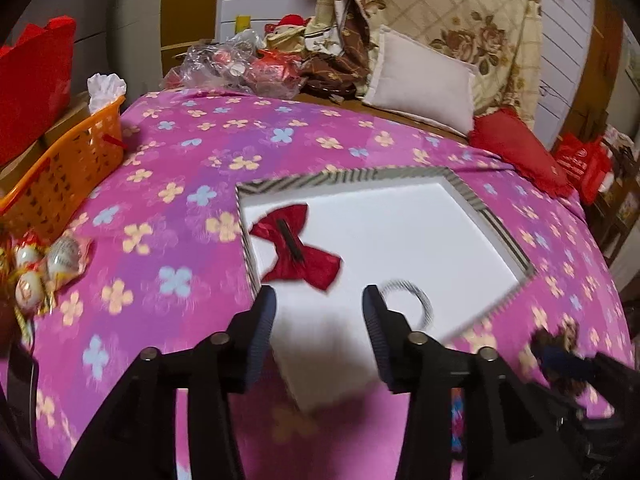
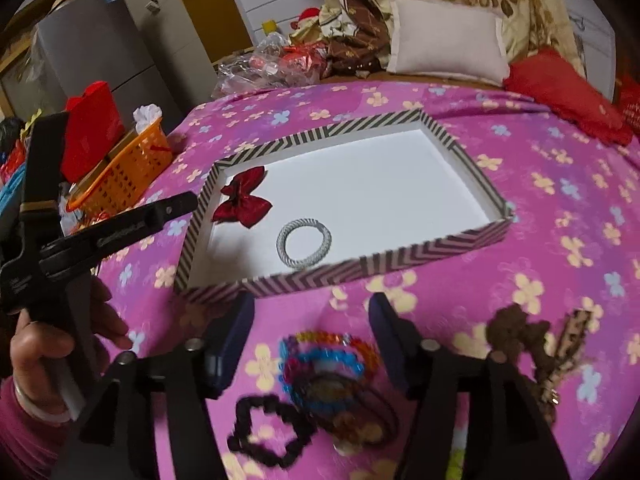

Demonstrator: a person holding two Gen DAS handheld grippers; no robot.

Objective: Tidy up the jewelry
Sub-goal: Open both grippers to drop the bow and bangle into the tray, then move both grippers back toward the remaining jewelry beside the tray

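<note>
A shallow striped-rim tray [image 2: 340, 270] with a white floor lies on the pink flowered bedspread; it also shows in the left wrist view [image 1: 320, 181]. In it lie a red bow clip [image 2: 242, 198] [image 1: 298, 252] and a grey-white braided ring [image 2: 305, 243] [image 1: 412, 298]. My left gripper [image 1: 320, 312] is open and empty over the tray's near corner. My right gripper [image 2: 312, 324] is open and empty above a pile of colourful beaded bracelets [image 2: 324, 356] in front of the tray. A black scrunchie [image 2: 266, 426] and a brown leopard-print hair piece [image 2: 536, 344] lie nearby.
An orange basket [image 1: 68, 168] [image 2: 128, 164] stands at the bed's left edge, with wrapped ornaments [image 1: 40, 264] beside it. Pillows [image 2: 444, 40], a red cushion [image 2: 560, 92] and crumpled plastic bags [image 1: 236, 60] line the far side. The person's hand holding the left gripper [image 2: 52, 340] is at left.
</note>
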